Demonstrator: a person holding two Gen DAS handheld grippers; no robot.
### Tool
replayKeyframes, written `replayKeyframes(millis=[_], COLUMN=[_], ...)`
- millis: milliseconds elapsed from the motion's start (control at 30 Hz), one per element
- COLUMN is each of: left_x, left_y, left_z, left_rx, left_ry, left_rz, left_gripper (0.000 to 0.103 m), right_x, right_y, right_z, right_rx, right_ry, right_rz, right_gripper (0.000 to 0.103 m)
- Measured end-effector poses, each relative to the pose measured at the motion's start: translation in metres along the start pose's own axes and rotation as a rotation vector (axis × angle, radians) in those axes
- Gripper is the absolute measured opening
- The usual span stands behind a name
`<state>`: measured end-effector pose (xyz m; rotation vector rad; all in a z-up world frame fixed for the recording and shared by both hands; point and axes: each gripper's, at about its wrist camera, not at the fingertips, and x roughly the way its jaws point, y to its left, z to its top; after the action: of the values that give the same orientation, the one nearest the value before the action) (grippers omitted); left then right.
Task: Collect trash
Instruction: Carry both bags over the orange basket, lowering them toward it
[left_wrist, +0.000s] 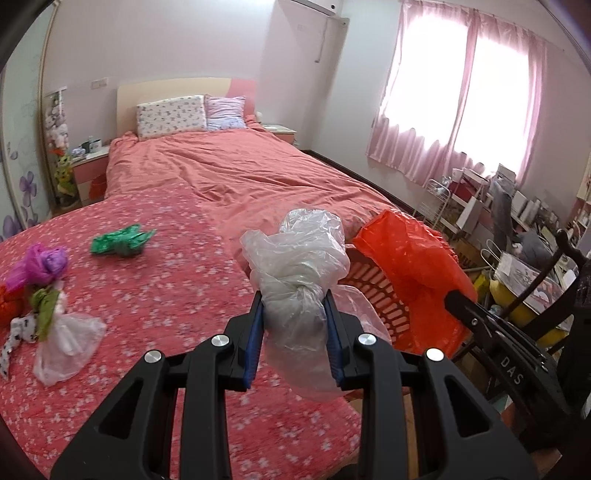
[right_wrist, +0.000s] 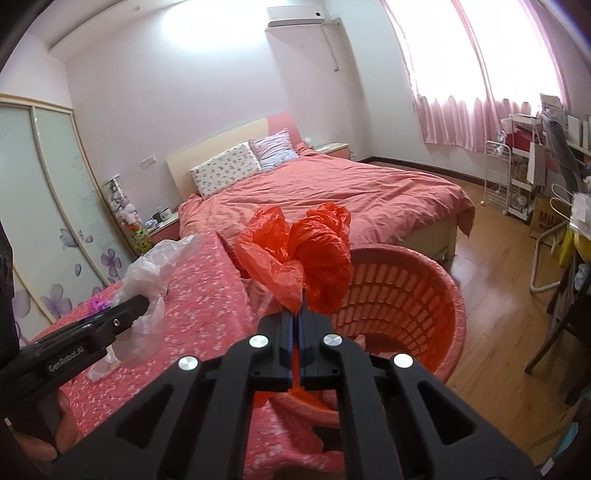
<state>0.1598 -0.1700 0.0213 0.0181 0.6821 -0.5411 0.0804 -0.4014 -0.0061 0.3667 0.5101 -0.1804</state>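
- Centre frame, left gripper (left_wrist: 294, 306) clamps a clear plastic bag (left_wrist: 299, 266).
- Right gripper (right_wrist: 300, 314) pinches an orange bag (right_wrist: 306, 254) above the red basket (right_wrist: 406, 291).

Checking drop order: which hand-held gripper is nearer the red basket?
Right. The right hand-held gripper, clamping an orange bag, sits at the basket rim; the left, holding a clear bag, is over the bed.

Both wrist views face bed (left_wrist: 229, 177) headward, sharing basket (right_wrist: 424, 295)
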Motion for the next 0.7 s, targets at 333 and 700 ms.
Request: replayKeyframes(millis=[333,700], left_x=[0.025,0.05], left_y=[-0.028,-0.047], left_z=[0.001,0.0], left_rx=[0.034,0.057], left_ry=[0.014,0.043], left_rz=[-0.062,-0.106], left_gripper=[0.031,0.031], right_x=[0.014,0.034], right_y=[-0.029,-0.049], right_z=[0.001,0.002], right_rx=[0.034,0.067], right_ry=[0.004,0.018], right_rz=[-0.036,-0.064], right_gripper=[0.004,0.004])
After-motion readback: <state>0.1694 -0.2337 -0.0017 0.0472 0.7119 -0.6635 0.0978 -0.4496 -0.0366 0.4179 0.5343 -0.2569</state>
